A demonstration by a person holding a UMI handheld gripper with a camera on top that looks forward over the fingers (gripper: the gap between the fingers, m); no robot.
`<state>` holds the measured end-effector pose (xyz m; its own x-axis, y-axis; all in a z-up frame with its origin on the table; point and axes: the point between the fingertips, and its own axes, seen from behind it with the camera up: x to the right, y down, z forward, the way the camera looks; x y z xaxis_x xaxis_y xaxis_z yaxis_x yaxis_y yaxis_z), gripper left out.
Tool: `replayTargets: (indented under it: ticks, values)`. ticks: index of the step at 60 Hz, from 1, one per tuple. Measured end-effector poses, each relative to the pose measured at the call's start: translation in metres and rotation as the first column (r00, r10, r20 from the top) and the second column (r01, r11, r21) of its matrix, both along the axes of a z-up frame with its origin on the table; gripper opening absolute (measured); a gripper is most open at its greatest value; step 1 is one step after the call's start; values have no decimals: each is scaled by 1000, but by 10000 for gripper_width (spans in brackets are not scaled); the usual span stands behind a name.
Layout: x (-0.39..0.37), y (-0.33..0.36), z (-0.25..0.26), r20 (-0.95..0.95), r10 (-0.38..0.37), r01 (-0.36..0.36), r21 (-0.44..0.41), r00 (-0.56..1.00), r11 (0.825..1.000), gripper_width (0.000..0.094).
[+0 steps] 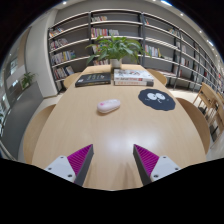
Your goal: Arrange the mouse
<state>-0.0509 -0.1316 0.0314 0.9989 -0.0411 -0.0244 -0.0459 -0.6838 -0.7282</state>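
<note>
A white mouse (108,105) lies on the light wooden table (100,135), well beyond my fingers and slightly left of centre. A round dark mouse pad (156,98) with a pale pattern lies to the right of the mouse, apart from it. My gripper (113,160) is open and empty above the near part of the table, its two magenta pads (78,158) spread wide with only bare table between them.
A potted green plant (117,50) stands at the table's far edge. A dark book (94,79) and a lighter book (132,76) lie in front of it. Bookshelves (120,30) line the back wall. A chair (208,100) stands at the right.
</note>
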Motion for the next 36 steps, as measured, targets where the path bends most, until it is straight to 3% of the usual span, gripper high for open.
replayTargets:
  ticks: [12, 29, 36]
  values:
    - [-22, 94, -27, 0, 18, -18, -17, 1000, 1000, 812]
    - [-24, 196, -46, 21, -17, 18, -37, 1000, 999, 809]
    - [-36, 224, -45, 5, 11, -11, -33, 1000, 999, 801]
